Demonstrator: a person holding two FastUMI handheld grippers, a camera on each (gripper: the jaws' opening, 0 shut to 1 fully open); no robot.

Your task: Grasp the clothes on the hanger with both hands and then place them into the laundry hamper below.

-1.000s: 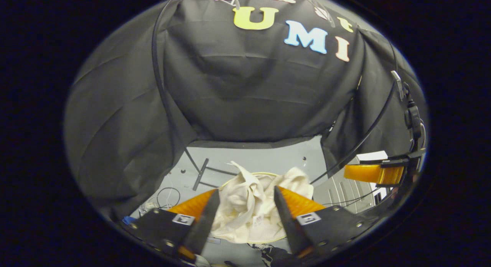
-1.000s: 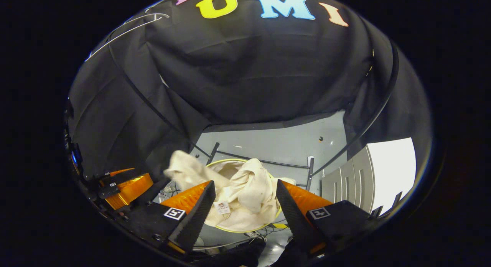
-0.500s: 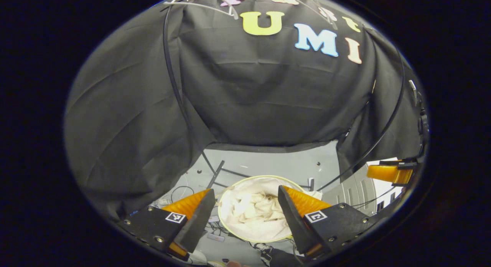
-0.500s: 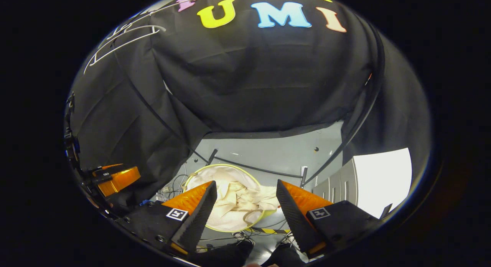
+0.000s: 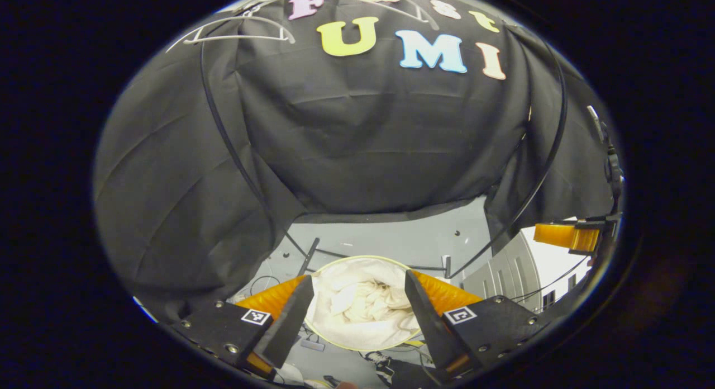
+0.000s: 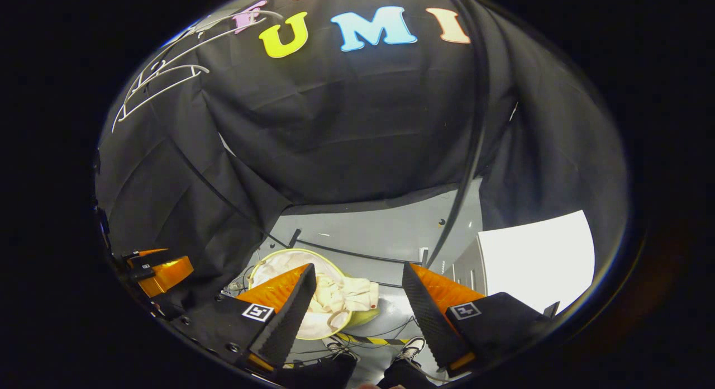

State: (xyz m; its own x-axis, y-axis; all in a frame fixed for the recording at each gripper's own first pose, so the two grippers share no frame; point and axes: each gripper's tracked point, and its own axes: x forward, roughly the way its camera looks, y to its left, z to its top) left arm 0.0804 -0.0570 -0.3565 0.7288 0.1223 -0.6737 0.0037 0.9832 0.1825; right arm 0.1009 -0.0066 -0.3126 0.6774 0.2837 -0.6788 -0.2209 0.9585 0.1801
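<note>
Left gripper view: grey floor (image 5: 391, 238) bearing the round laundry hamper (image 5: 329, 335), cream clothes (image 5: 363, 299) heaped inside it. White hangers (image 5: 234, 34) hang bare above. Left gripper (image 5: 354, 322) and right gripper (image 6: 357, 316) are both spread, holding nothing. Shoes (image 6: 410, 350), apparently the person's, show below.

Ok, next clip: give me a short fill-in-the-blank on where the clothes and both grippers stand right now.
1. The cream clothes lie inside the round ____.
2. The left gripper has its jaws ____, with nothing between them.
3. The white hangers up on the booth wall are ____.
4. The right gripper, jaws apart, holds ____.

Missing words: hamper; open; bare; nothing
</note>
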